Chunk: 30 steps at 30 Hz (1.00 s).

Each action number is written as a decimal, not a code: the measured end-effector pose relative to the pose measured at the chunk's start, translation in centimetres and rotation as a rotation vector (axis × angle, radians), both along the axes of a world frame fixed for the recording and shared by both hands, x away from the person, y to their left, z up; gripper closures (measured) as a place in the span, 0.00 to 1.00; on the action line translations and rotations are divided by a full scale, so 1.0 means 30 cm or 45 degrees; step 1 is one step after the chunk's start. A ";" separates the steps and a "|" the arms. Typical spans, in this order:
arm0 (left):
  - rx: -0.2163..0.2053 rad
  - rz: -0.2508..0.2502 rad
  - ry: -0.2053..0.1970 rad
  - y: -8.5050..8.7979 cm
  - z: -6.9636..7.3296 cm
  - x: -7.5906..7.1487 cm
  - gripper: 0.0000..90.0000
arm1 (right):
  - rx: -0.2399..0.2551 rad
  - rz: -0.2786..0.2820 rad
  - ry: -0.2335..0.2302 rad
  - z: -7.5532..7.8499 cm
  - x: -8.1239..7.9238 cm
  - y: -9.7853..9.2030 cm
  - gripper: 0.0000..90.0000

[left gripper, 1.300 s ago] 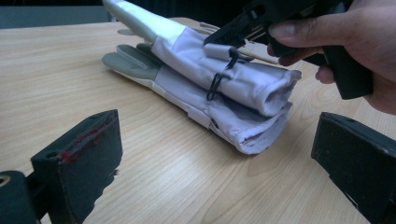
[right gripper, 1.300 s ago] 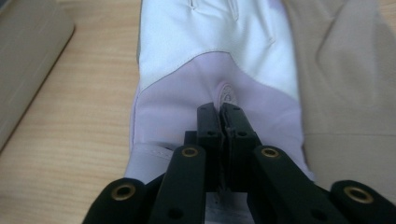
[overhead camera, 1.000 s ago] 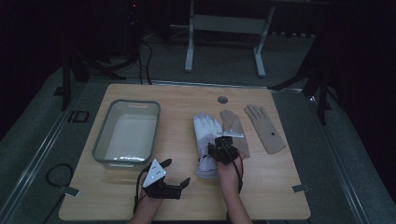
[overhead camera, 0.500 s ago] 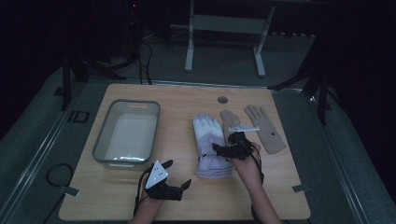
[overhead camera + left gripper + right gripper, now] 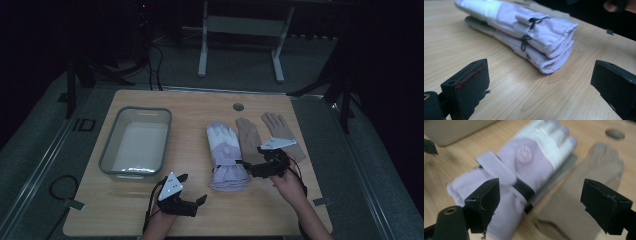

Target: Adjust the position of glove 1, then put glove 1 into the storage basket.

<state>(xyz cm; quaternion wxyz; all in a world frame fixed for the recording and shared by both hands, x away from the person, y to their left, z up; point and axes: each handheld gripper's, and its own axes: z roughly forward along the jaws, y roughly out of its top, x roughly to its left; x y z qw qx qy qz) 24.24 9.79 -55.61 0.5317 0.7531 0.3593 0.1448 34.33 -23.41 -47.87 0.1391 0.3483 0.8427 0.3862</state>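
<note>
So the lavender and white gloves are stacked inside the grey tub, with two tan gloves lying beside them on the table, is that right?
Not quite. The lavender and white gloves lie stacked on the bare wooden table, to the right of the grey tub, not in it. The high view shows this. The tan gloves do lie beside them on the table.

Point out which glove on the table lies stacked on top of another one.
The lilac-and-white glove, left of the two tan gloves, which lie flat and single. Its cuff end shows two layers in the left gripper view.
</note>
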 end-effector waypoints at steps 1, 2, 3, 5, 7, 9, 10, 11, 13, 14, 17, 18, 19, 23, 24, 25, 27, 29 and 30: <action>0.004 0.011 0.017 0.002 0.002 0.005 0.02 | 0.006 -0.006 0.012 -0.005 0.006 -0.013 0.18; 0.002 0.022 0.035 0.002 0.004 0.011 0.02 | 0.004 -0.025 0.014 -0.009 0.011 -0.024 0.18; -0.001 0.036 0.053 0.001 0.008 0.017 0.02 | 0.019 -0.042 0.019 -0.014 0.018 -0.033 0.18; -0.026 0.038 0.086 -0.003 0.019 0.032 0.02 | 0.059 -0.053 0.029 -0.023 0.034 -0.044 0.18; -0.046 0.041 0.096 -0.012 0.036 0.047 0.02 | 0.076 -0.059 0.027 -0.033 0.046 -0.042 0.18; -0.045 0.031 0.090 -0.026 0.054 0.061 0.02 | 0.094 -0.065 0.037 -0.036 0.050 -0.037 0.18; -0.045 0.030 0.083 -0.034 0.061 0.067 0.02 | 0.108 -0.059 0.046 -0.039 0.056 -0.023 0.18; -0.041 0.028 0.078 -0.046 0.072 0.076 0.02 | 0.114 -0.052 0.043 -0.039 0.057 -0.013 0.15; -0.014 0.025 0.074 -0.073 0.092 0.092 0.02 | 0.079 -0.019 0.036 -0.033 0.055 0.022 0.12; 0.022 0.042 0.064 -0.088 0.103 0.099 0.02 | 0.067 -0.013 0.026 -0.030 0.054 0.039 0.12; 0.069 0.071 0.098 -0.133 0.133 0.129 0.02 | 0.061 -0.032 0.025 -0.020 0.067 0.071 0.17; 0.076 0.061 0.122 -0.144 0.140 0.142 0.02 | 0.057 -0.051 0.004 -0.014 0.073 0.075 0.23; 0.086 0.051 0.134 -0.154 0.146 0.155 0.02 | 0.065 -0.055 0.005 -0.009 0.081 0.077 0.30; 0.113 0.034 0.203 -0.185 0.157 0.200 0.18 | 0.092 -0.094 0.017 -0.007 0.117 0.083 0.50; 0.116 0.041 0.218 -0.192 0.155 0.208 0.18 | 0.105 -0.102 0.042 -0.015 0.126 0.083 0.54; 0.135 0.038 0.237 -0.197 0.151 0.215 0.20 | 0.108 -0.100 0.070 -0.025 0.131 0.084 0.55; 0.150 0.045 0.286 -0.206 0.135 0.225 0.26 | 0.109 -0.107 0.114 -0.051 0.135 0.083 0.55; 0.174 0.048 0.335 -0.214 0.110 0.232 0.27 | 0.096 -0.108 0.157 -0.080 0.136 0.083 0.55; 0.178 0.052 0.361 -0.216 0.097 0.235 0.27 | 0.090 -0.118 0.176 -0.095 0.136 0.084 0.54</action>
